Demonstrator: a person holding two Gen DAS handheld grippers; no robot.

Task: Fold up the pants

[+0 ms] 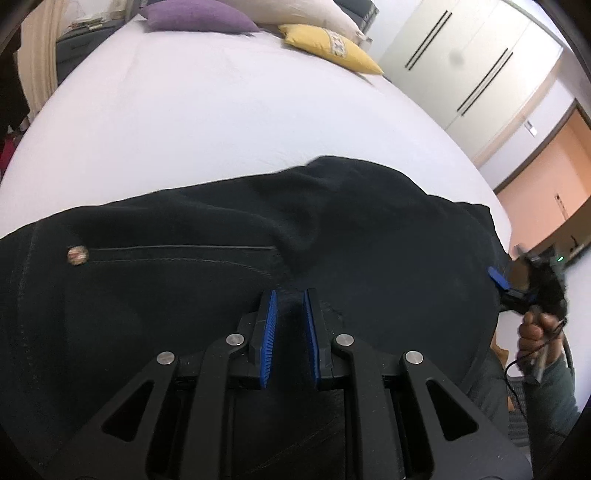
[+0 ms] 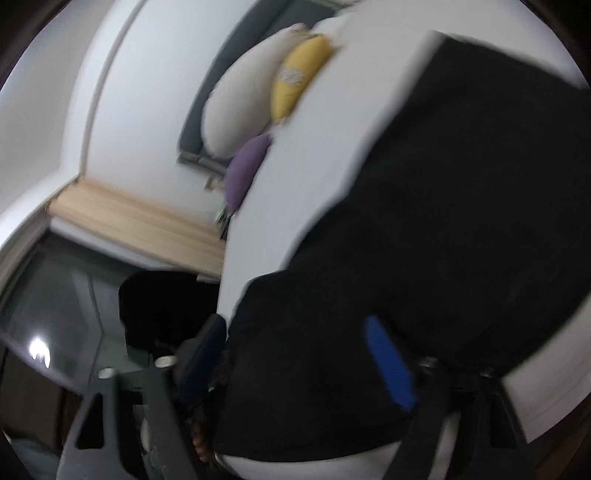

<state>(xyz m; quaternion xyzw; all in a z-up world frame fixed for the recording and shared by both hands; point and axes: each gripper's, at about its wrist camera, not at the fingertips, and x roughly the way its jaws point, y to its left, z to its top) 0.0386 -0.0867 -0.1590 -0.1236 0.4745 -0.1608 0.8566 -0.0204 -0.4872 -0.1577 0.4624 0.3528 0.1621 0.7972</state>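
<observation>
Black pants lie across the near part of a white bed, with a metal button at the left. My left gripper pinches a ridge of the pants fabric between its blue pads, jaws nearly closed. In the blurred right wrist view, the pants fill the right side. My right gripper has its jaws wide apart around the pants' edge, with one blue pad lying on the cloth. The right gripper also shows in the left wrist view at the pants' right edge.
A purple cushion, a yellow cushion and a cream pillow lie at the bed's head. White wardrobe doors stand at the right. A doorway opens beyond the bed's right side.
</observation>
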